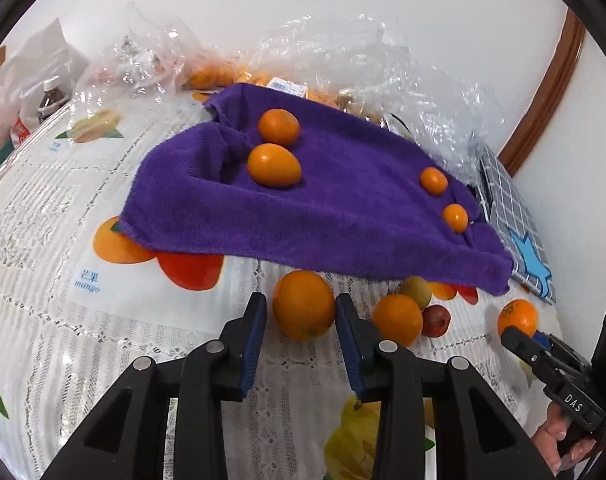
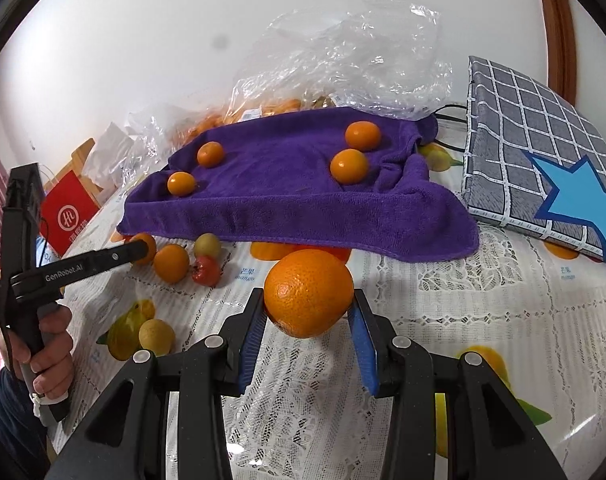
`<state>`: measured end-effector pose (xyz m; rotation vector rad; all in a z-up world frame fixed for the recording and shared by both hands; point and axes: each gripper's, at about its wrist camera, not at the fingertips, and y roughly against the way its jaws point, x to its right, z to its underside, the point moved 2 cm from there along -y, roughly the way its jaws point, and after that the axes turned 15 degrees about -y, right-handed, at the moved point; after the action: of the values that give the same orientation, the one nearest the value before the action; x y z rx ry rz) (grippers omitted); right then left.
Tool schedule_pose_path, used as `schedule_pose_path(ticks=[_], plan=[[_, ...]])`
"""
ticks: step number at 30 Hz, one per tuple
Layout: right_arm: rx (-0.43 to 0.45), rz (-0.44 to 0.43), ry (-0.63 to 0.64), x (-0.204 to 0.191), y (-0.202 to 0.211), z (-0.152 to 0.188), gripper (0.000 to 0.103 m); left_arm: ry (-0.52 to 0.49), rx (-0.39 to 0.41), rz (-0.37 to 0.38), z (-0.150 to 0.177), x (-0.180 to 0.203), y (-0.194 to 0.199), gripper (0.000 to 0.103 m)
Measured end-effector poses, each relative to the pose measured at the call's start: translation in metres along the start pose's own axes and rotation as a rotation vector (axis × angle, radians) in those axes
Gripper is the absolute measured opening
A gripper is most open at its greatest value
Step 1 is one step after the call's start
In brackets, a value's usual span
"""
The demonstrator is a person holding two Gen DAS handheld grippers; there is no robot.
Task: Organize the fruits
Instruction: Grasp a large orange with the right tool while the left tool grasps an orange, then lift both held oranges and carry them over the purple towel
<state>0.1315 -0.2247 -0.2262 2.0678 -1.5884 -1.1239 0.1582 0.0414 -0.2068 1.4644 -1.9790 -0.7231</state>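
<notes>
Left wrist view
- Left tongs [image 1: 301, 308]: parted around a round orange [image 1: 303, 304]. The right pad is at its skin and a thin gap shows at the left pad, so there is no squeeze.
- Round orange: sits on the tabletop [image 1: 103, 340], just in front of the towel's near edge.
- Purple towel [image 1: 343, 216]: spread over the tabletop's middle, with four fruits on it.
- On towel, left: two mandarins [image 1: 279, 126] [image 1: 274, 165], close together.
- On towel, right: two smaller orange fruits [image 1: 433, 180] [image 1: 455, 217], near the towel's edge.
- Loose cluster, right of the tongs: an orange [image 1: 397, 318], a yellow-green fruit [image 1: 417, 290] and a red fruit [image 1: 437, 320], touching or nearly so.
- Right tongs [image 1: 527, 336]: at the frame's right, with a big orange [image 1: 517, 316] at their tips.
- Back: clear plastic bags [image 1: 343, 52] holding more orange fruit.

Right wrist view
- Right tongs [image 2: 309, 304]: clamped on the big orange [image 2: 309, 292], both blue pads pressing its sides.
- Big orange: held in front of the towel's near hem [image 2: 303, 216]. I cannot tell whether it clears the tabletop [image 2: 463, 320].
- Left tongs [image 2: 137, 250]: far left, held in a hand [image 2: 51, 340], tips at the round orange [image 2: 147, 242].
- Checked cushion with a blue star [image 2: 523, 140]: right of the towel, tilted up at the back.
- Red bag [image 2: 69, 212]: behind the left tongs, at the tabletop's edge.
</notes>
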Motion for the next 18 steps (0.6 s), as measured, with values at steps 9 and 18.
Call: schedule_pose_path(ticks=[9,18], plan=[[0.005,-0.006,0.013,-0.003,0.000,0.001,0.041,0.038,0.069,0.018,0.000,-0.004,0.011,0.031],[0.048,-0.014,0.007,-0.002,0.009,0.002,0.041,0.039,0.170,-0.004,-0.004,-0.005,0.028,0.031]])
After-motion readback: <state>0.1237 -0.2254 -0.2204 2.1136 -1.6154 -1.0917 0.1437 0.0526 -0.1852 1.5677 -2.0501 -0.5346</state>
